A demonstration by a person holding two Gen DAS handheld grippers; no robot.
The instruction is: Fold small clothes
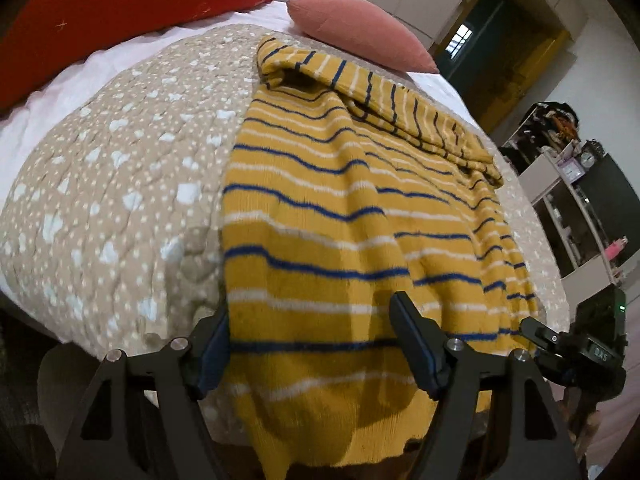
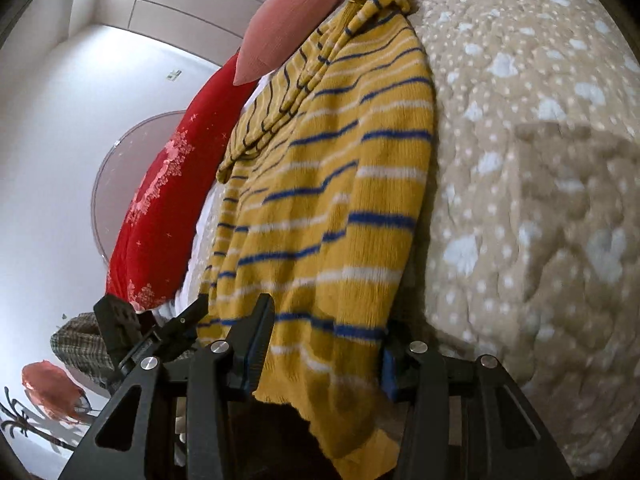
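Observation:
A yellow knit sweater [image 1: 328,216] with blue and white stripes lies on the bed, with a sleeve [image 1: 384,96] folded across its far end. Its near hem hangs over the bed edge. My left gripper [image 1: 316,320] is open, its jaws wide apart over the hem, the cloth lying between them. In the right wrist view the same sweater [image 2: 332,200] runs away from me. My right gripper [image 2: 324,328] is open too, one finger on each side of the hem's edge. The other gripper's body [image 2: 120,328] shows at lower left there.
A beige quilt [image 1: 120,184] with white spots covers the bed. A red pillow [image 1: 120,8] and a pink pillow [image 1: 360,28] lie at the head. A white shelf [image 1: 568,208] with clutter stands to the right, beside a doorway [image 1: 500,40].

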